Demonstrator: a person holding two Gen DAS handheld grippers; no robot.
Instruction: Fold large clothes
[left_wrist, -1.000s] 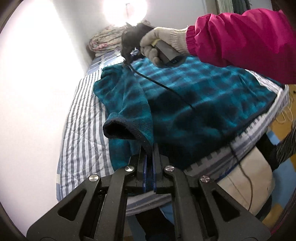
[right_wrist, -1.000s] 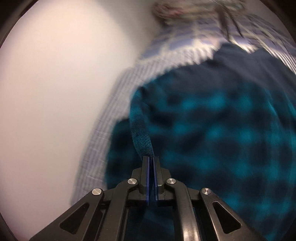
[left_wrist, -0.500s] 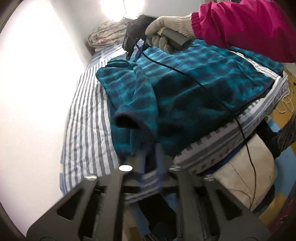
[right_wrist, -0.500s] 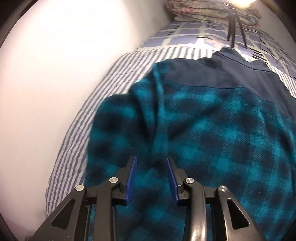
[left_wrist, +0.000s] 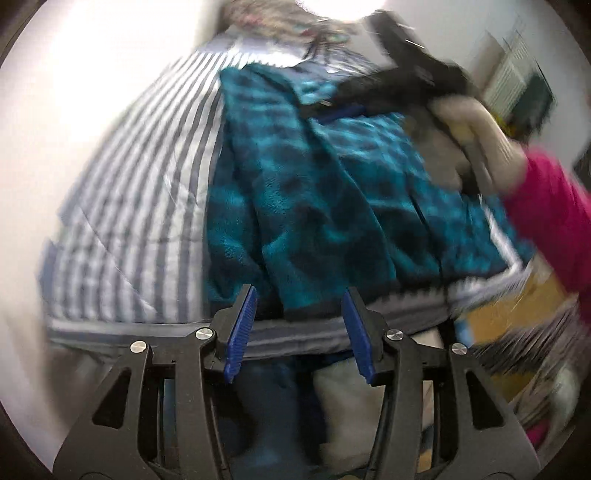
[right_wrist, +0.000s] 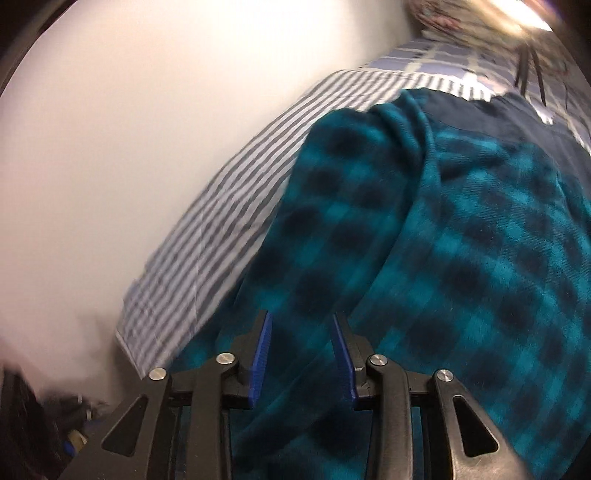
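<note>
One striped bedsheet (left_wrist: 129, 206) beside a white wall (right_wrist: 129, 147) carries one teal plaid fleece (left_wrist: 332, 206) ahead of both tools. Left gripper (left_wrist: 299, 325) is opening, empty; right gripper (right_wrist: 301, 354) parted, gripping nothing.

A bed fills most of both views, covered with a grey-and-white striped sheet (left_wrist: 122, 206) that gives way, toward the head of the bed, to a lavender checked cover (right_wrist: 436, 59). A plain white wall (right_wrist: 155, 140) runs along the bed's far side — pale and bare, washed out by strong light. At the head of the bed lies a heap of patterned, folded bedding (left_wrist: 266, 22), blurred. Just above it a bright light (left_wrist: 343, 7) glares, overexposed. In the left wrist view, a pale ribbed panel (left_wrist: 506, 74) stands at the upper right, and a yellowish floor (left_wrist: 517, 310) shows beyond the bed's near edge.
</note>
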